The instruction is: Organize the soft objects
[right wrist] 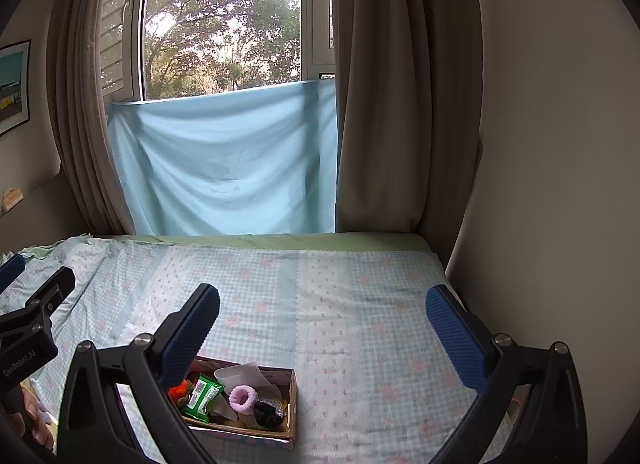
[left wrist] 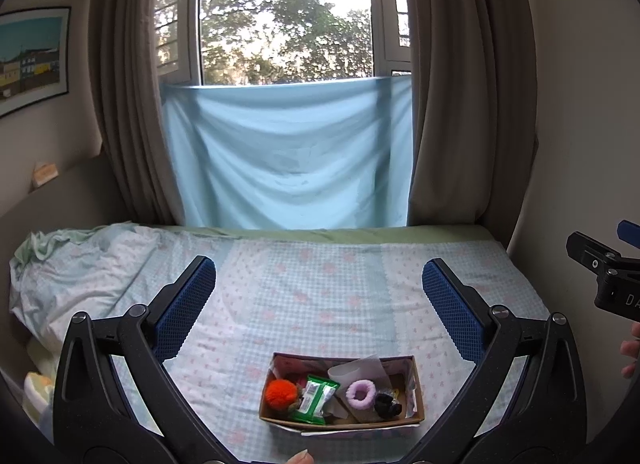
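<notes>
The cardboard box sits on the bed near its front edge, and everything else is placed from it. In the right wrist view, the box's left end is hidden behind that gripper's near finger, so the orange pom-pom shows only in part. Inside the box, from its left end: orange pom-pom, green packet, pink fuzzy ring, then a black item too dark to identify. A white paper leans at the box's back wall.

The left gripper hangs above the box with its jaws spread wide and nothing between them. The right gripper is to the box's right, jaws likewise wide apart and bare.

Beyond the box, a blue cloth hangs under the window, between brown curtains. Rumpled bedding lies far left of the box.
</notes>
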`<state>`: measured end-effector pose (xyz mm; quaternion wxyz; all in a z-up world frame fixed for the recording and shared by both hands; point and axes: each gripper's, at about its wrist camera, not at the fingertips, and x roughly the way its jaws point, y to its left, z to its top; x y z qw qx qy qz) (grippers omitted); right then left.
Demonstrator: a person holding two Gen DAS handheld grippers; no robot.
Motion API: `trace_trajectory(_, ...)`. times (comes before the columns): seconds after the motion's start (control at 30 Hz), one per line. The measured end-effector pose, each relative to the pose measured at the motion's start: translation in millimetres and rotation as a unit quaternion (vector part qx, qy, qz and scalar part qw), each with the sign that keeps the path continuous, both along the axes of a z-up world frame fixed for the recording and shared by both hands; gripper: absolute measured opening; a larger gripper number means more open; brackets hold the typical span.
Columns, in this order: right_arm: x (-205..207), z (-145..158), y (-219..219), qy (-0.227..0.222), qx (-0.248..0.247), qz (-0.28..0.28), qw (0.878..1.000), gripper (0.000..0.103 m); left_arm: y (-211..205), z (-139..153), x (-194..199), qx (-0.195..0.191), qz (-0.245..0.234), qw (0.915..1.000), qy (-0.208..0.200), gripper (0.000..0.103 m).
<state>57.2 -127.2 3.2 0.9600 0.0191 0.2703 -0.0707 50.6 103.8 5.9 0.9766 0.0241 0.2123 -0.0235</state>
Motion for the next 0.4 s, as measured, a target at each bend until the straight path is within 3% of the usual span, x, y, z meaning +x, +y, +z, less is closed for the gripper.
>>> trace_trajectory(0.17, 0.6, -1.0, 0.2, 0.001, 0.000, -0.001, 1.000, 0.103, -0.1, 1.2, -1.1, 0.010, 0.026, 0.9994, -0.020, 0.103)
trace_trajectory(0.4, 1.7, -2.2, 0.6, 0.003, 0.002, -0.002, 1.000, 0.103, 3.3, 1.7, 1.7, -0.008, 0.026, 0.9992, -0.027, 0.103)
